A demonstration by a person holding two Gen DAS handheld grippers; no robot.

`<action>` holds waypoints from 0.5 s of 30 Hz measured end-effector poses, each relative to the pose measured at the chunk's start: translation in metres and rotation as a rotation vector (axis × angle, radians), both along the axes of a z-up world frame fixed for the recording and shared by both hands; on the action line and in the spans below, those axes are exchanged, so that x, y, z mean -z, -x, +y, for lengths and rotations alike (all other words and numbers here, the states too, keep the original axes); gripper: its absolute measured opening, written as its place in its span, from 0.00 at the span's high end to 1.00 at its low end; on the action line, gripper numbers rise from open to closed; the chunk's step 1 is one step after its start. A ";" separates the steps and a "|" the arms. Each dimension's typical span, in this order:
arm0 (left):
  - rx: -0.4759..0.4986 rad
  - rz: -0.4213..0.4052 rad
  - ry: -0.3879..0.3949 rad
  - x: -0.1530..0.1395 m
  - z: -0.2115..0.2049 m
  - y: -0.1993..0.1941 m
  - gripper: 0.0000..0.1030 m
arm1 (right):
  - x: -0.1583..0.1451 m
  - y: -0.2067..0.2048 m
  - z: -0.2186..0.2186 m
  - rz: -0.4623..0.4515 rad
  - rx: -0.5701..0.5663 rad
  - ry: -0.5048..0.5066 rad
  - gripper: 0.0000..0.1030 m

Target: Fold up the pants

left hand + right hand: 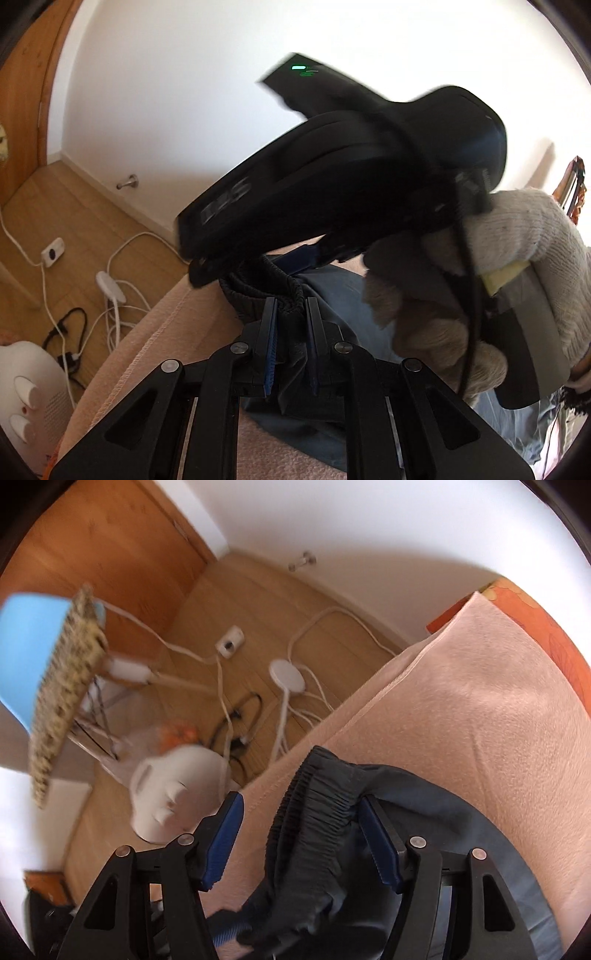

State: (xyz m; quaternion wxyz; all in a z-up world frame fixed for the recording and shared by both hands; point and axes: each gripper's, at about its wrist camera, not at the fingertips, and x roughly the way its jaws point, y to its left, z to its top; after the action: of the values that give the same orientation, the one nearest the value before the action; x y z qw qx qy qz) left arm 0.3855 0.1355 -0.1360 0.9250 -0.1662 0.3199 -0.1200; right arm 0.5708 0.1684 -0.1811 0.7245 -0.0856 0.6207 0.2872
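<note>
on the pale pink fleece blanket (480, 686) lie my dark grey pants with the ribbed elastic waistband (314, 812), bunched near the blanket's stitched edge. far to my left, down on the wooden plank floor (74, 221), i see tangled white power cables (114, 302) and a white fan heater with two round knobs (26, 391) beside the blanket's edge. my left gripper (291, 332) is clenched on the pants, its blue-padded fingers (271, 347) pinching a fold of dark cloth just below the waistband. just above and to the right of it, my right gripper (299, 845) shows from outside as a blurred black body, held in my hand in a beige knitted glove (517, 236). from its own camera the right gripper is spread wide, one blue pad (225, 834) off to the side over the blanket edge, the other against the waistband; the gathered elastic runs between the two fingers, not squeezed.
</note>
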 end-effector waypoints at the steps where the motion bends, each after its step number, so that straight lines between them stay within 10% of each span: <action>1: 0.000 0.001 0.000 0.000 0.000 0.000 0.88 | 0.002 0.002 0.004 -0.006 -0.020 0.027 0.35; 11: 0.012 -0.003 -0.047 -0.003 -0.008 0.005 0.83 | -0.003 0.003 -0.014 -0.044 0.004 0.037 0.85; 15: -0.042 -0.023 -0.129 -0.012 -0.012 0.020 0.49 | -0.012 0.000 -0.042 -0.015 0.087 -0.089 0.86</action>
State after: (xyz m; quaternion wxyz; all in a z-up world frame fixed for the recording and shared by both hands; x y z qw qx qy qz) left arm 0.3653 0.1239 -0.1245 0.9397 -0.1117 0.3127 -0.0818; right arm 0.5713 0.1260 -0.1692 0.7441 -0.0285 0.6049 0.2822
